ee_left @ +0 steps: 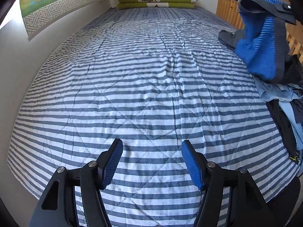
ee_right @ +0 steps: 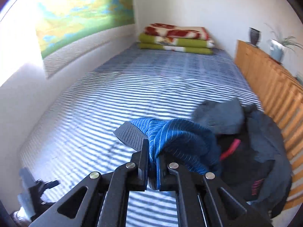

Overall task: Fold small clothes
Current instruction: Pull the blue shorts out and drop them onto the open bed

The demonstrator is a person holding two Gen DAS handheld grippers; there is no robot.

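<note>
A blue pinstriped garment with grey trim (ee_right: 180,141) is pinched between the pads of my right gripper (ee_right: 152,158), which is shut on it. In the left wrist view the same garment (ee_left: 263,43) hangs lifted above the bed at the upper right, over a pile of dark and light-blue clothes (ee_left: 284,102). That pile (ee_right: 255,151) lies by the bed's right edge. My left gripper (ee_left: 152,143) hovers open over the blue-and-white striped bedspread (ee_left: 132,87), with nothing between its fingers.
Folded green and red blankets (ee_left: 155,0) are stacked at the far end of the bed. A white wall with a poster (ee_right: 83,13) runs along the left side. A wooden slatted rail (ee_right: 274,87) borders the right, with a vase (ee_right: 254,36) and a plant on it.
</note>
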